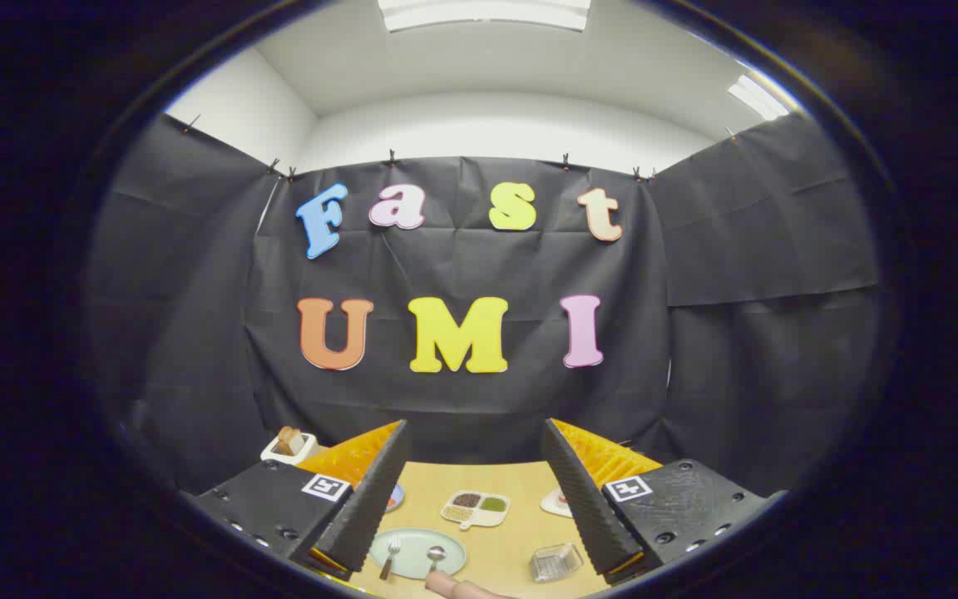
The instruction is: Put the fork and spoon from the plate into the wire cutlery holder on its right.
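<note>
Fork (390,556), spoon (435,555) on plate (454,559); hand-held gripper (473,532) raised above table, fingers spread, grasping nothing.

A fork (390,556) and spoon (434,556) lie side by side on the pale green plate (451,549); the empty wire cutlery holder (555,562) sits well right.

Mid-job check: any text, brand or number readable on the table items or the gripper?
Square markers on the gripper: coded patterns, no letters.
Plate, fork, spoon, wire cutlery holder: no text visible.
Gripper open, plate between its fingers.
</note>
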Motion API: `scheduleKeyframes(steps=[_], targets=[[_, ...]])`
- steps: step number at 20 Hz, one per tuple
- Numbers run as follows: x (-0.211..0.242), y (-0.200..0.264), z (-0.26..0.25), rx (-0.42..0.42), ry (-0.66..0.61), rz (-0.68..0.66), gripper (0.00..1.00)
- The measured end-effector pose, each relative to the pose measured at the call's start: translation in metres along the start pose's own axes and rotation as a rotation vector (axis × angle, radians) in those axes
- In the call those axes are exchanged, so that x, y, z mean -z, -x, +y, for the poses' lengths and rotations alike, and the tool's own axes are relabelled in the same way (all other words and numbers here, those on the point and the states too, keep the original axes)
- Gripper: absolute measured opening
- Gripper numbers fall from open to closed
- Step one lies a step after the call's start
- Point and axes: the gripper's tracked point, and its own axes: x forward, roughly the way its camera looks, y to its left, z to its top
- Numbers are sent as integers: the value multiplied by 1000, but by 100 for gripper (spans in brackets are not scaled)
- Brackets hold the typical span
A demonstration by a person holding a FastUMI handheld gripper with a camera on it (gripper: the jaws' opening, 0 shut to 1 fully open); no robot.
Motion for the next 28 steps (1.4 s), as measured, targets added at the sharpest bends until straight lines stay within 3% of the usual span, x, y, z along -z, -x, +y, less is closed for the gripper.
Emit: scheduleKeyframes(steps=[4,8,13,18,28], targets=[[7,-2,1,12,-3,15,95],[35,-12,-16,38,-7,93,95],[84,-15,-16,6,13,189,95],[152,-25,2,-41,47,328,95],[330,-51,31,-45,34,692,96]])
